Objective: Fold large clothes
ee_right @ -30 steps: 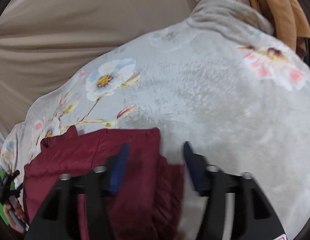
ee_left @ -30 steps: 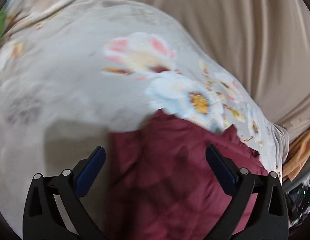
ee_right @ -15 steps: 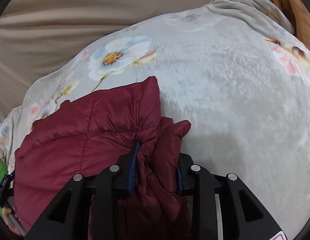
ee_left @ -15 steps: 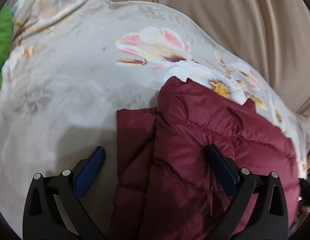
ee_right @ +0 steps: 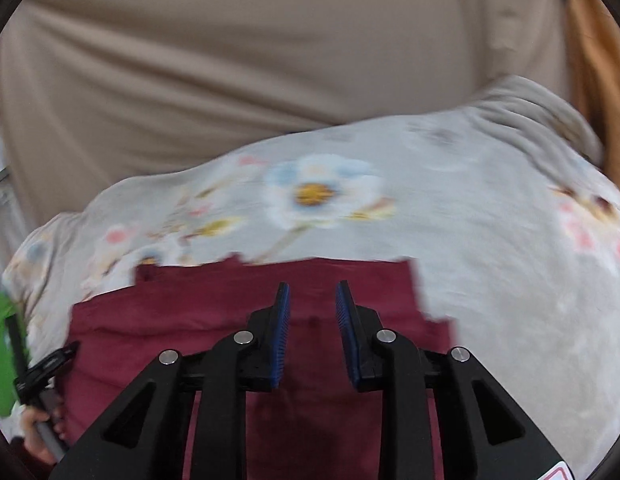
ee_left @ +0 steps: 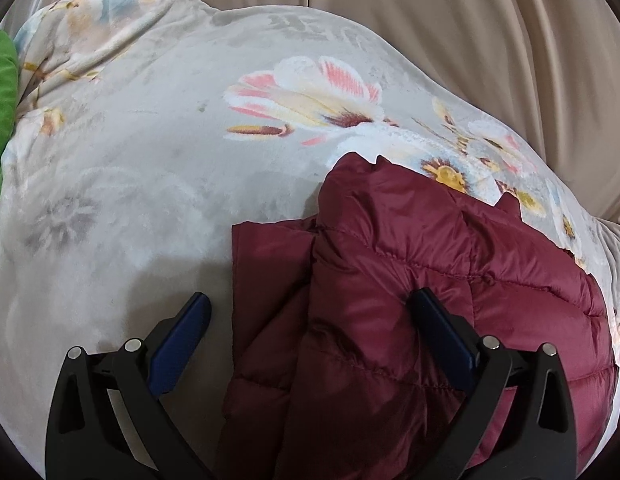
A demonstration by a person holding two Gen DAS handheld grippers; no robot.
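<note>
A maroon quilted puffer jacket [ee_left: 409, 300] lies folded over on a grey floral fleece blanket [ee_left: 150, 168], with beige upholstery [ee_left: 469, 32] behind. The left hand-held gripper [ee_left: 310, 312] is spread wide — one blue pad [ee_left: 182, 332] over the blanket, the other against the jacket's top layer, nothing clamped. The right hand-held gripper [ee_right: 310, 320] hovers above the jacket [ee_right: 190, 312], its jaws narrowly parted with nothing between them; that view is blurred, so contact is hard to judge. A green cloth [ee_left: 2, 92] shows at the left edge.
</note>
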